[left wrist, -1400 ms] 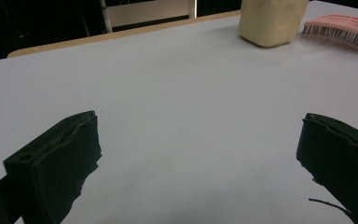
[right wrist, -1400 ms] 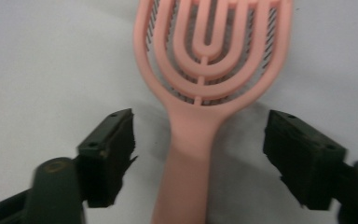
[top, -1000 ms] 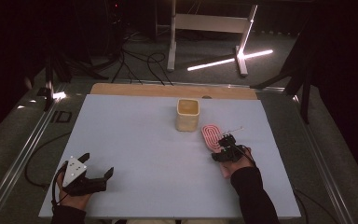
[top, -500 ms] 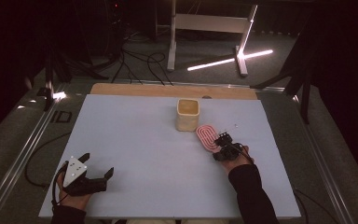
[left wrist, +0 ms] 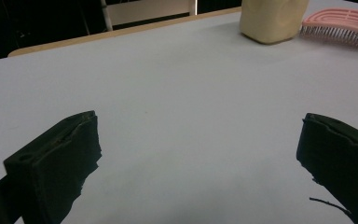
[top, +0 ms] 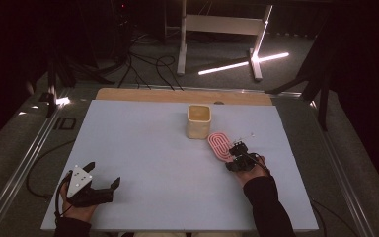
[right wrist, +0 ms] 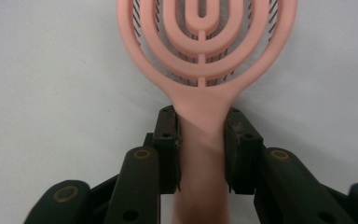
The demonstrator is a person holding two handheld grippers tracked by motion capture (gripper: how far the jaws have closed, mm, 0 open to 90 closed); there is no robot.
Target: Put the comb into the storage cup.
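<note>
A pink hairbrush (top: pixel 219 144) with a looped open head lies on the pale table (top: pixel 143 143), right of centre, bristles down. My right gripper (top: pixel 234 153) is at its near end. In the right gripper view its jaws have just been closing, and both pads now press the sides of the brush's handle (right wrist: pixel 201 154); my right gripper (right wrist: pixel 201 121) is shut on it. My left gripper (top: pixel 103 174) rests at the front left of the table, far from the brush. In the left gripper view it (left wrist: pixel 200 135) stands wide open with bare table between the jaws.
A cream square cup (top: pixel 199 121) stands upright just behind and left of the brush head; the left gripper view has it (left wrist: pixel 272 18) next to the brush (left wrist: pixel 340 21). A wooden strip (top: pixel 177 95) runs along the table's far edge. Cables and a white stand lie beyond.
The right jaws have closed in on the brush handle. The brush head has shifted a little to the left. The left gripper has stayed still.
</note>
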